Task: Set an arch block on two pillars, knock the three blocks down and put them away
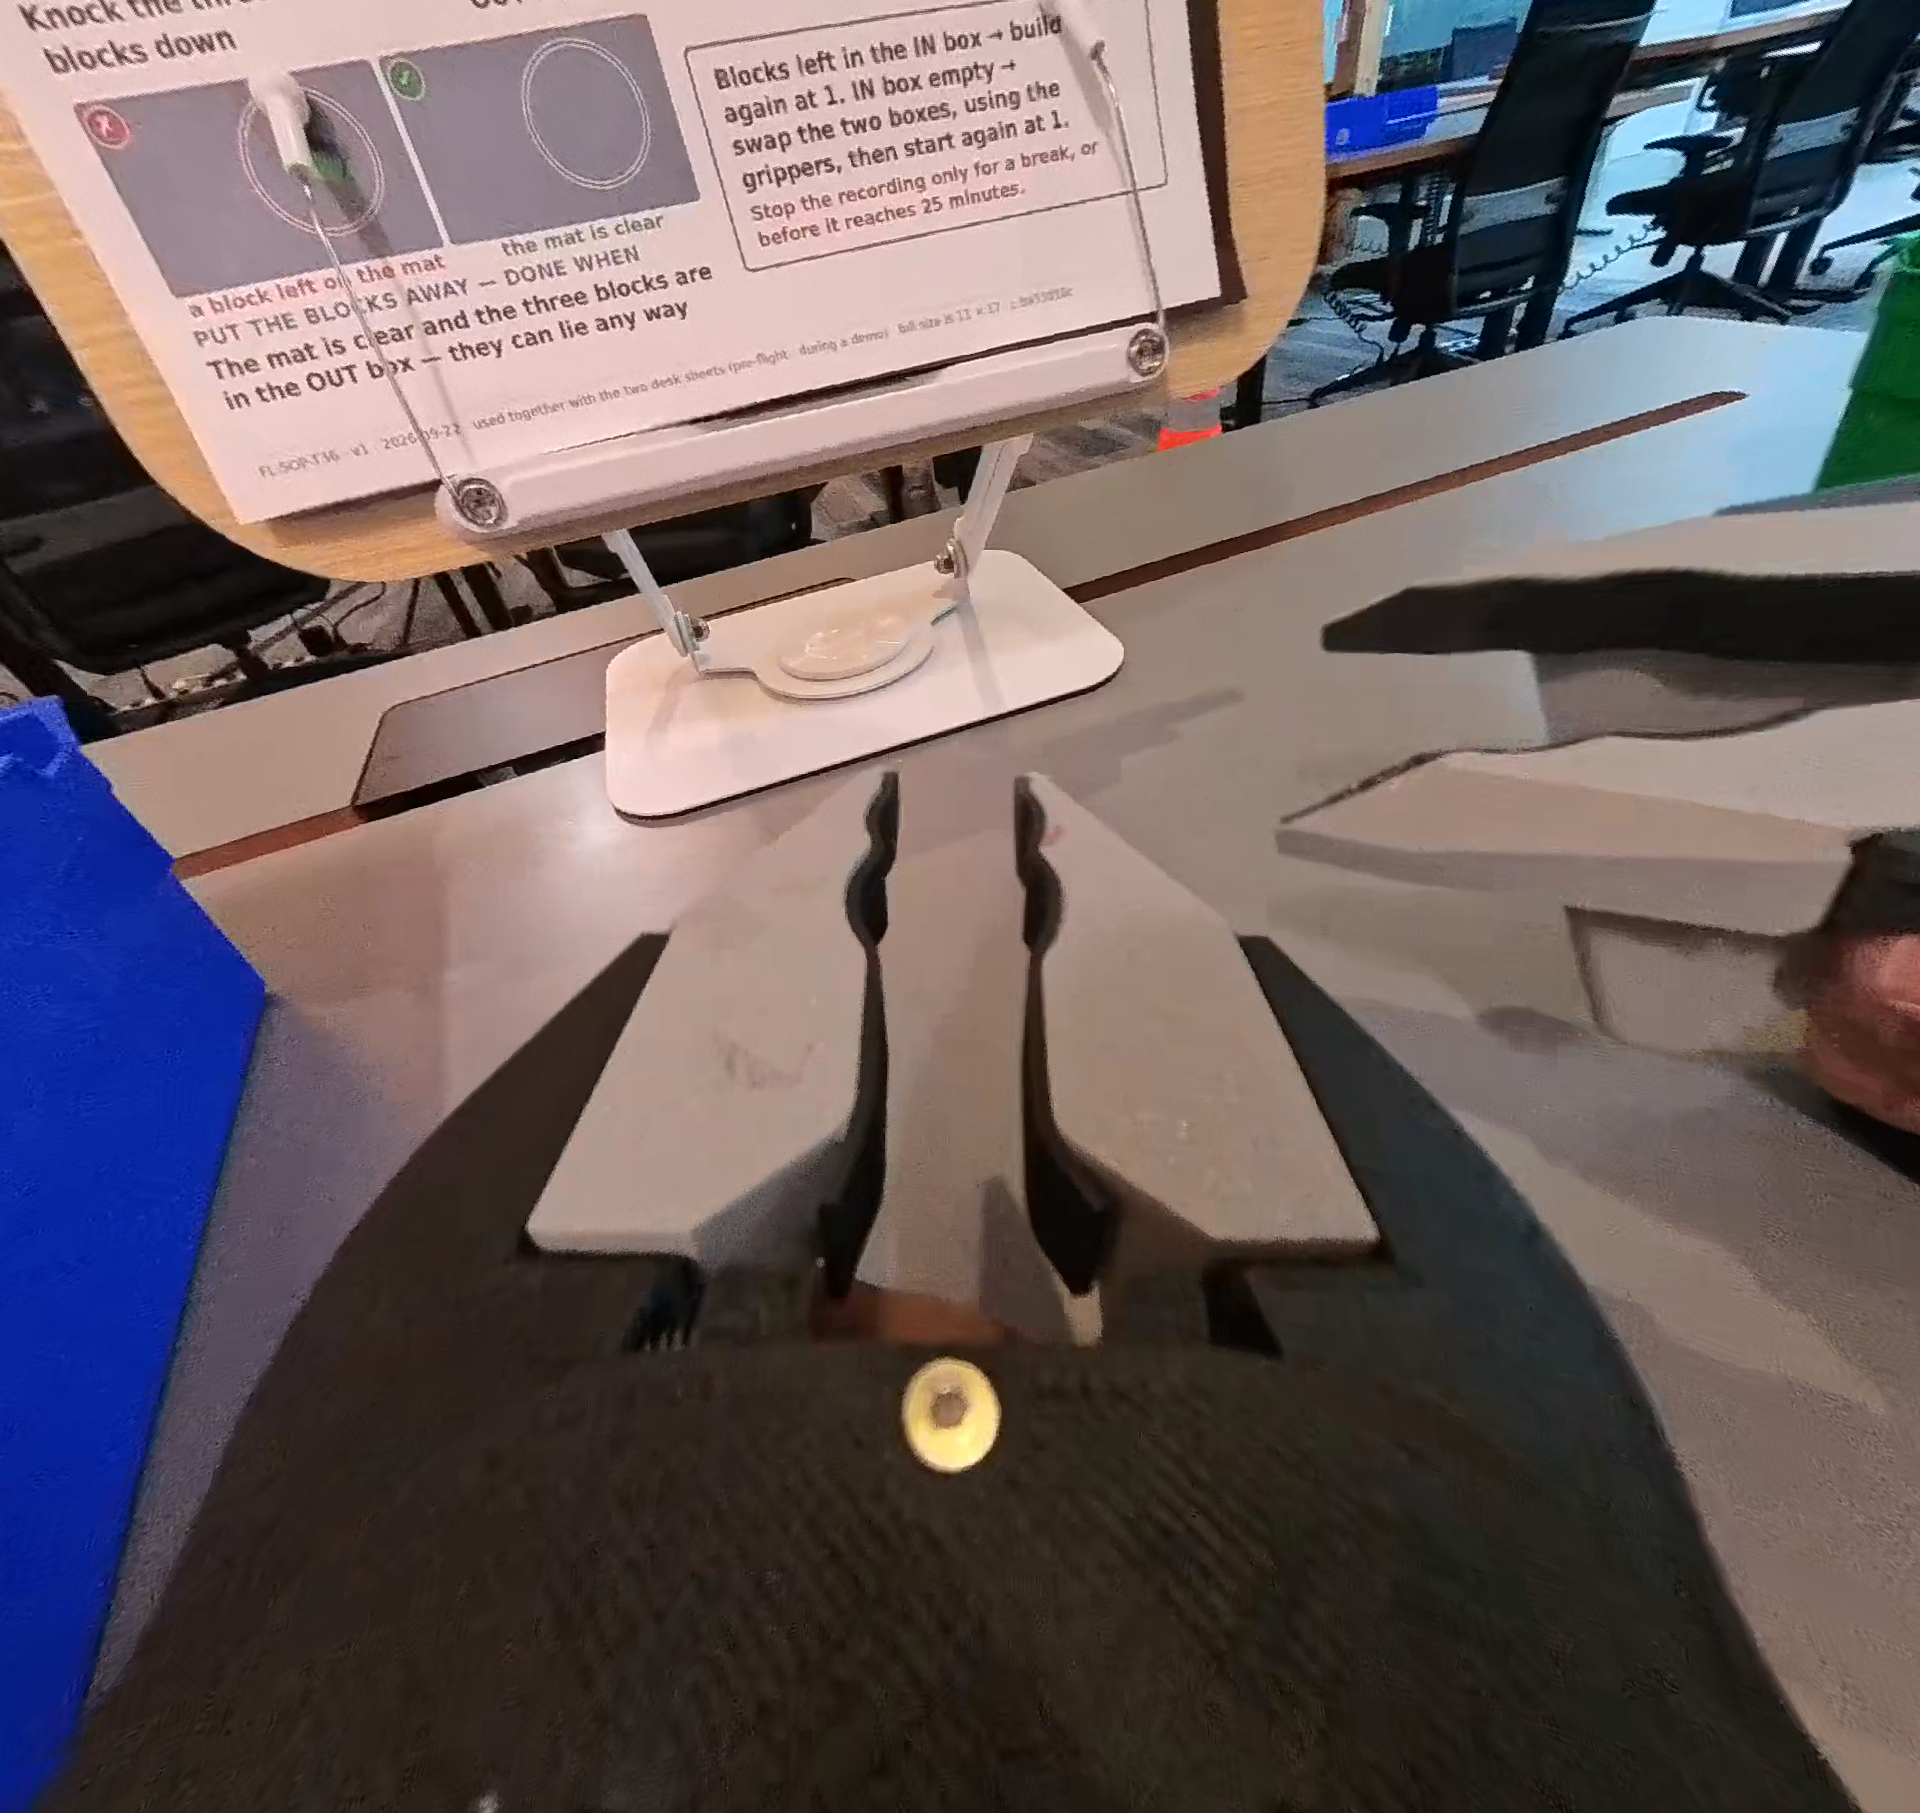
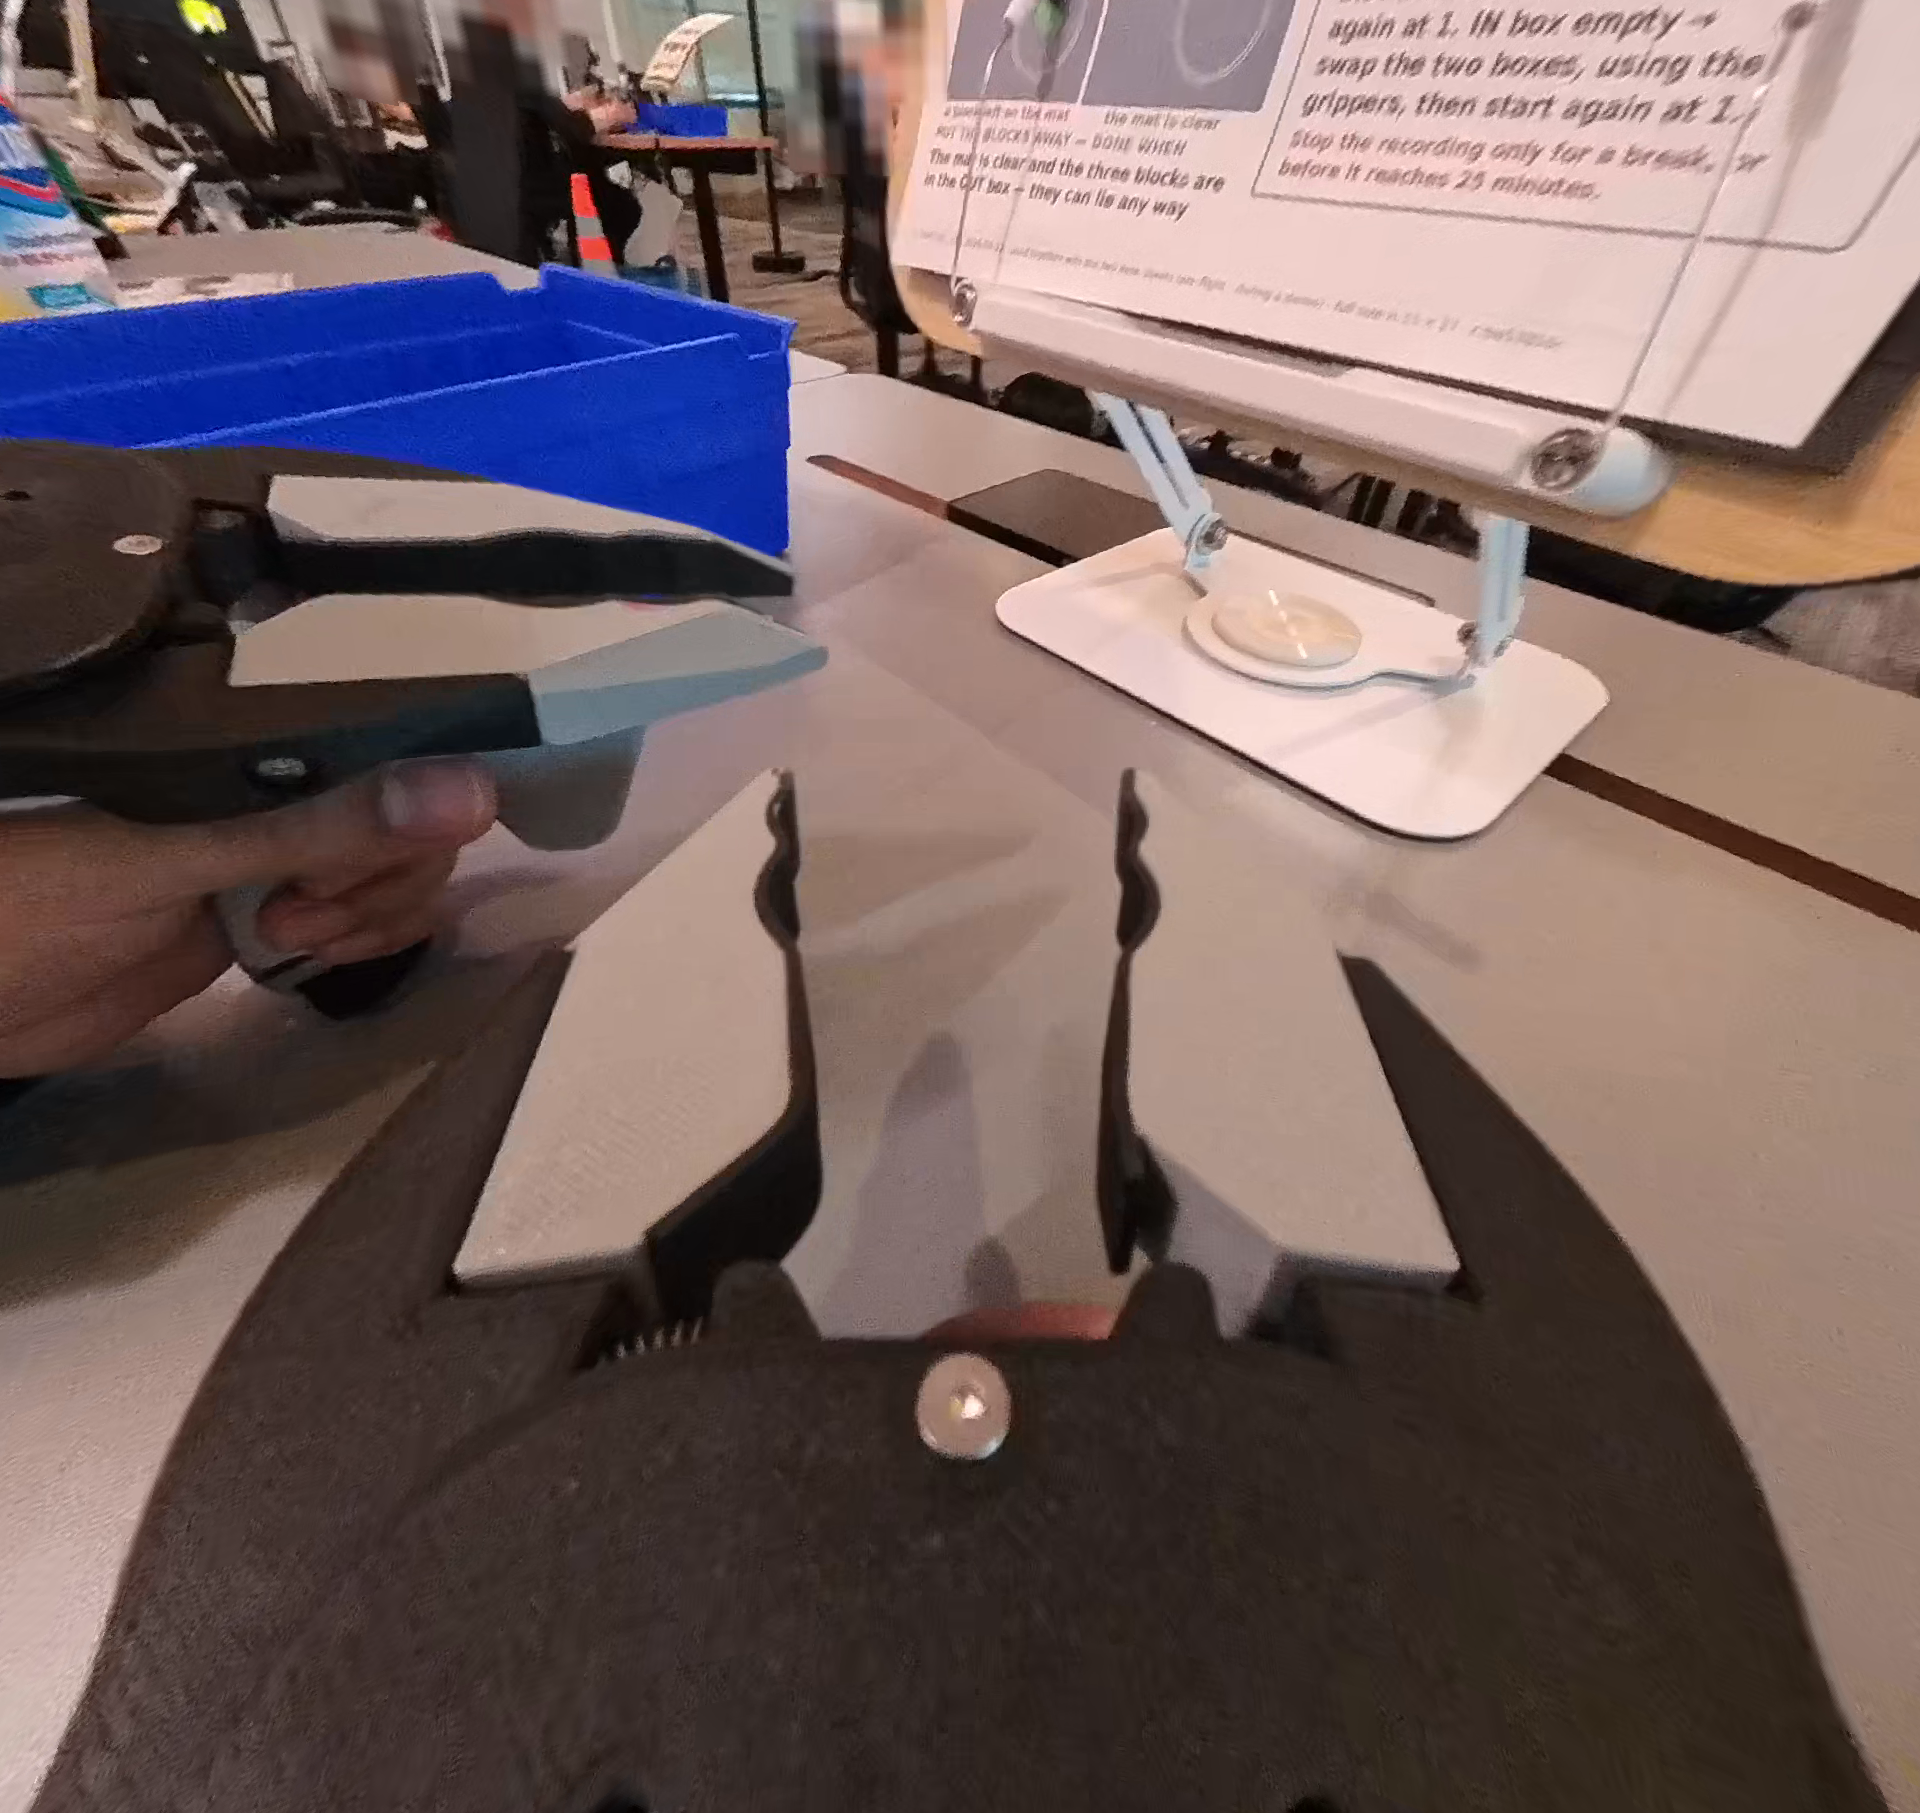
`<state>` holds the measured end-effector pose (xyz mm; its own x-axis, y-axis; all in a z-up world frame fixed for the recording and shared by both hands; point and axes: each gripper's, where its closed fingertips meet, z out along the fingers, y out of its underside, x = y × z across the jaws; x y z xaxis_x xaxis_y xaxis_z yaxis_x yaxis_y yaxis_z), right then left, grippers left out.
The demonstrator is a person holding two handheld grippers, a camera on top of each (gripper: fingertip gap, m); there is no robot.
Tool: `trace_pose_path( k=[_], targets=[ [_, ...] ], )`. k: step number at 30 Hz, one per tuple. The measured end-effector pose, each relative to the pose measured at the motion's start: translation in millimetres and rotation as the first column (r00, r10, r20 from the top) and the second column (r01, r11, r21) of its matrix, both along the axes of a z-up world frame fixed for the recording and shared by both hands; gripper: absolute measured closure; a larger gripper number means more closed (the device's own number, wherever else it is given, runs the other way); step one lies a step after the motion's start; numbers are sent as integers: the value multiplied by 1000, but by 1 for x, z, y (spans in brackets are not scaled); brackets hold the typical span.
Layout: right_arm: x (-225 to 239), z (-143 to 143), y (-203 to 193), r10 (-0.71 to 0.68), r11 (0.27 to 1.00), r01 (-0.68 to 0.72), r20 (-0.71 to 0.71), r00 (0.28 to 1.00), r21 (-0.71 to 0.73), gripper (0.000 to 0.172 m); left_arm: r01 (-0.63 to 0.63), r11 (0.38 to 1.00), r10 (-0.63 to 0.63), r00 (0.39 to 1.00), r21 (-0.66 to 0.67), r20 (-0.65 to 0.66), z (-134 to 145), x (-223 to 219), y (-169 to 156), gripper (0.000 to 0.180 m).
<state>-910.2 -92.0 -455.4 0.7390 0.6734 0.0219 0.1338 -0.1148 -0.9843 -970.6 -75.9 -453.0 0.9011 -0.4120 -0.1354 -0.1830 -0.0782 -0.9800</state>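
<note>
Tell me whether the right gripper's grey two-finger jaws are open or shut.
Open. The right gripper has its grey fingers set well apart, and only the bare grey tabletop shows between them; nothing is held.

Both grippers level, nothing held

My left gripper [image 1: 954, 807] points forward, jaws parted by a narrow gap with only air between the pads. My right gripper [image 2: 954, 807] sits beside it, just to its right, jaws spread wider, also bare. My left hand [image 2: 260, 890] wraps the left gripper's handle from below.
</note>
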Motion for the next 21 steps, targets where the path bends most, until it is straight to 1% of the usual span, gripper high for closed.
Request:
trace_pose_path(
  k=[1, 2, 3, 4, 5, 6, 7, 8, 9, 12, 14, 21],
  targets=[
    [-3, -2, -1, 22, 1000, -22, 5, 1000, -18, 133, 0, 1000, 0, 1000, -11, 7, -1, -1, 1, 157],
    [-6, -4, -3, 44, 999, -44, 10, 999, -25, 171, 1, 1000, -1, 1000, -17, 16, -1, -1, 1, 156],
    [-7, -4, -4, 49, 999, -49, 12, 999, -23, 172, 5, 1000, -4, 1000, -19, 27, 0, -2, 1, 156],
    [-7, -3, -5, 48, 999, -47, 15, 999, -14, 172, 11, 1000, -10, 999, -18, 37, 0, -2, 1, 163],
    [-8, -2, -6, 50, 999, -50, 19, 999, -2, 172, 16, 1000, -15, 999, -17, 45, 0, -2, 1, 175],
    [-7, -1, -6, 39, 999, -39, 21, 999, 8, 161, 19, 1000, -18, 999, -16, 50, 1, -2, 0, 180],
    [-6, -2, -4, 19, 1000, -19, 27, 999, 7, 147, 25, 1000, -24, 998, -18, 50, 1, -1, 0, 180],
    [-6, -3, -3, 17, 1000, -17, 33, 999, -1, 156, 34, 999, -33, 998, -20, 47, 0, 0, -1, 180],
    [-8, -5, -4, 32, 999, -32, 38, 999, -13, 172, 42, 999, -41, 998, -22, 42, 0, 1, -1, 180],
    [-10, -8, -3, 40, 999, -39, 51, 998, -36, 171, 36, 999, -35, 999, -23, 23, -2, 2, -3, 180],
    [-8, -9, -1, 24, 999, -22, 50, 998, -44, 148, 37, 999, -37, 999, -27, 14, -2, 3, -5, 180],
    [-10, -16, -1, 31, 997, -25, 71, 997, -79, 144, 55, 998, -55, 998, -33, 7, -4, 5, -9, 180]
  ],
)
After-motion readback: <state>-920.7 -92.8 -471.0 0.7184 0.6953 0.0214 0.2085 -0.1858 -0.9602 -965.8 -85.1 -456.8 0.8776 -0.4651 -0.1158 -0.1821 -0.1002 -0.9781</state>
